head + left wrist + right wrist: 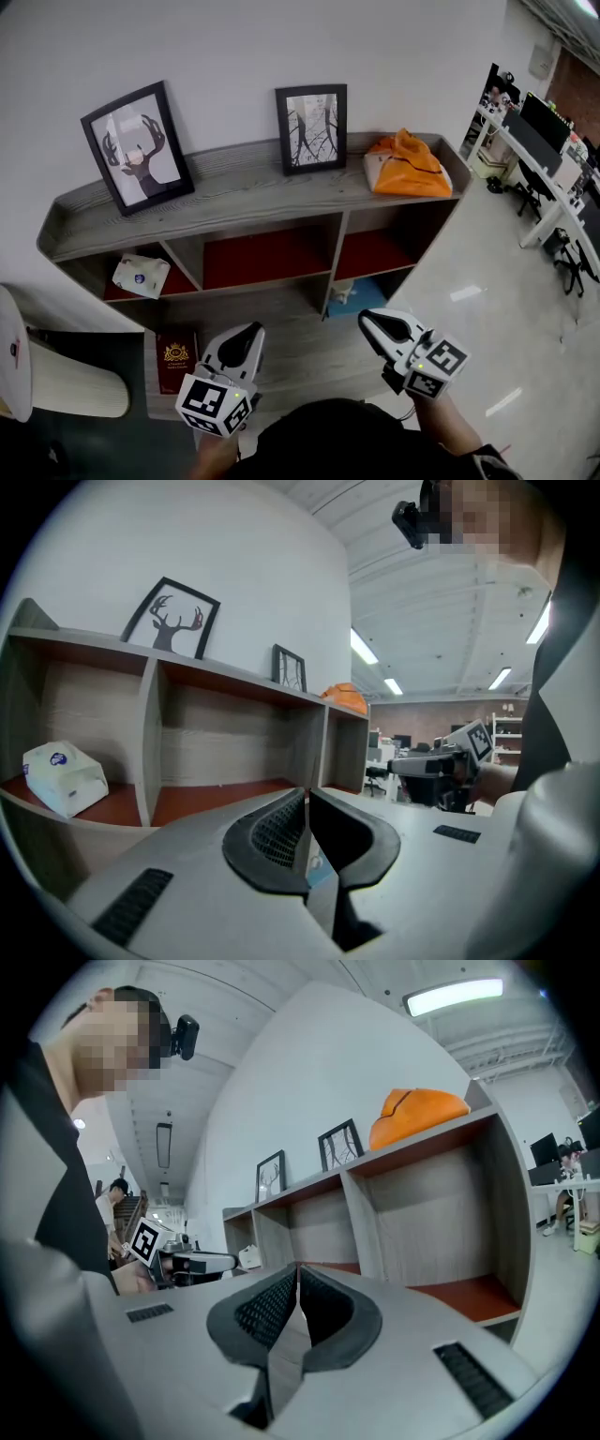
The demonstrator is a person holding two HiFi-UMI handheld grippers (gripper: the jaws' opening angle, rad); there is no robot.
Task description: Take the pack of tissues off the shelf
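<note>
The pack of tissues [141, 276], white with a blue mark, lies in the left compartment of the grey shelf unit [244, 187], on its red floor. In the left gripper view the pack [61, 777] sits far left, well ahead of the jaws. My left gripper [249, 334] is held in front of the shelf, below and right of the pack, shut with nothing in it [306, 794]. My right gripper [366, 322] hovers before the right compartments, also shut and empty [297, 1269]. From the right gripper view the pack [249, 1256] looks small, beyond the left gripper [187, 1262].
Two framed pictures [139, 147] [311, 127] and an orange bag [409, 165] stand on the shelf top. A red booklet [175, 359] lies on the lowest board. A white rounded object [56, 384] sits at left. Office desks [548, 159] fill the far right.
</note>
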